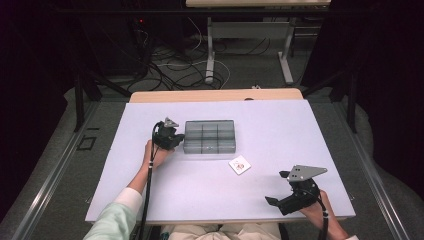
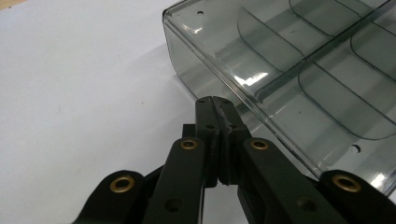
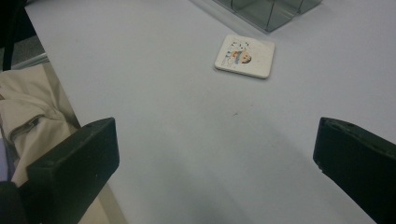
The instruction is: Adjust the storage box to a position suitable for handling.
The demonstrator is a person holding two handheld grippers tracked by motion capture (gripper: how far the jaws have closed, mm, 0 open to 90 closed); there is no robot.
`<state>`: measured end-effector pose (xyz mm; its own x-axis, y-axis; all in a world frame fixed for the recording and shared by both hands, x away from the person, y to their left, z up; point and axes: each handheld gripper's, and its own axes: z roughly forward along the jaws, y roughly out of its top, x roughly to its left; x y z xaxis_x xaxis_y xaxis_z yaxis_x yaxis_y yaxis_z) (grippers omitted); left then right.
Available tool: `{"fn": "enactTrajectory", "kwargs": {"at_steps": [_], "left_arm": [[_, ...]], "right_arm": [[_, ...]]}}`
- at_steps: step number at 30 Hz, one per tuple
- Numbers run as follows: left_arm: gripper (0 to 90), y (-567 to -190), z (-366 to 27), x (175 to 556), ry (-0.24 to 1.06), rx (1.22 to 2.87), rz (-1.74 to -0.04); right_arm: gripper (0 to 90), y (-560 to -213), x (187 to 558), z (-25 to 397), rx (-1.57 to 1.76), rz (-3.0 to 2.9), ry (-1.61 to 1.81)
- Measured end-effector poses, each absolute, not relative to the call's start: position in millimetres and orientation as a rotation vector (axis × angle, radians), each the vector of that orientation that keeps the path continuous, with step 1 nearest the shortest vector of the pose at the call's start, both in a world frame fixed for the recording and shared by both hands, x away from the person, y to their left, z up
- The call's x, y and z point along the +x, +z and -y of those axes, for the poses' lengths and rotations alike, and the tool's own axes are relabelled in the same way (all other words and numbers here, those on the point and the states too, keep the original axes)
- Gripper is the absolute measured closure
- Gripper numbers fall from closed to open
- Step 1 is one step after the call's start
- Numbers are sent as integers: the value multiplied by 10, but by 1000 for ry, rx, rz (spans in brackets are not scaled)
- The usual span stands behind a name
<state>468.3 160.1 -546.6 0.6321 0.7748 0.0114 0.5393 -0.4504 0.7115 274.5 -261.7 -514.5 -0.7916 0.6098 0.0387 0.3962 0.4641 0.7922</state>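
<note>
Left gripper (image 2: 215, 105), jaws pressed together, braces the smoky clear plastic compartment box (image 1: 209, 136); right gripper (image 3: 215, 154), jaws wide apart, should approach the small white square picture tile (image 3: 244, 56) just beside that box squarely, low.

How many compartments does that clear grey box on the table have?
6 in the organizer box, going by the high view: three along the far row and three along the near row, left to right. The left gripper, jaws shut, sits at its left end.

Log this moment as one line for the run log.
left tool: shut, at clear divided box | right tool: open, empty, near table edge | square tile: flat, beside box
</note>
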Motion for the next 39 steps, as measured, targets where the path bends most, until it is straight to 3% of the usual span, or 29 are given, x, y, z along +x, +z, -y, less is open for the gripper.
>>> {"fn": "enactTrajectory", "kwargs": {"at_steps": [39], "left_arm": [[897,-5489,-1216,4677,433,2146,-976]], "right_arm": [[0,-5143,2738,2621,862,-2471,1238]]}}
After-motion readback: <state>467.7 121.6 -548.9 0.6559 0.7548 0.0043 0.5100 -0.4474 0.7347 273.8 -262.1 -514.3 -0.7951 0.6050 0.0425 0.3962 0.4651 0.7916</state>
